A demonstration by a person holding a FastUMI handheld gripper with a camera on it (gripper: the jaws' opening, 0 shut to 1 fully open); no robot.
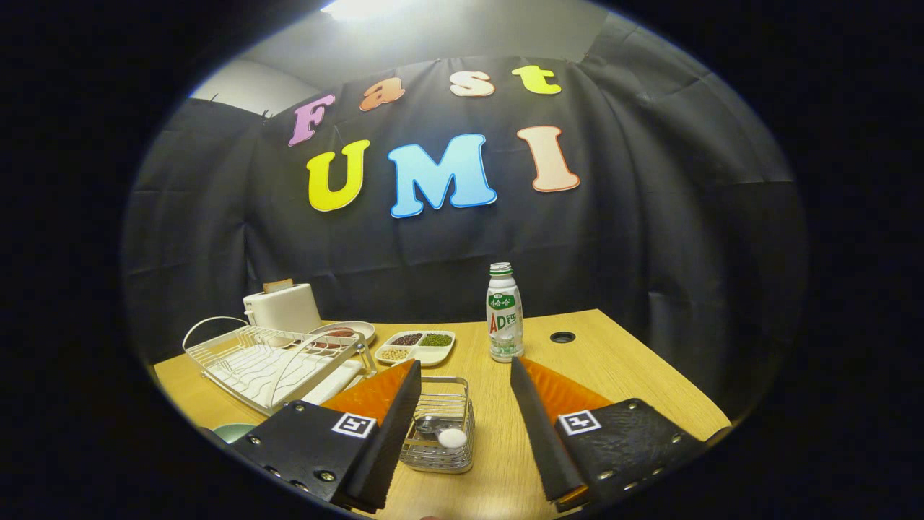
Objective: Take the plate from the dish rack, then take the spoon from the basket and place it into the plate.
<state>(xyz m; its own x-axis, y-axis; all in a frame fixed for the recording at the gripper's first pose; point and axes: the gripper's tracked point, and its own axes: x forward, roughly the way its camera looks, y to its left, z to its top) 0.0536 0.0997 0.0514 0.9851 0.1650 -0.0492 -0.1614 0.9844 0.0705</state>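
At the lower middle of the frame, the gripper [465, 375] hovers with fingers spread wide, holding nothing. The spoon [442, 431] lies in the basket [442, 451] between them. Dish rack [271, 361] lower left; plate location unclear.

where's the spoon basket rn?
In the gripper view, the wire basket sits on the table between the open gripper's fingers, close to the left one, nearer than the sectioned dish and beside the dish rack.

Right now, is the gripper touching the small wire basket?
Cannot tell. In the gripper view the open gripper has its left finger overlapping the small wire basket; no gap or contact shows plainly.
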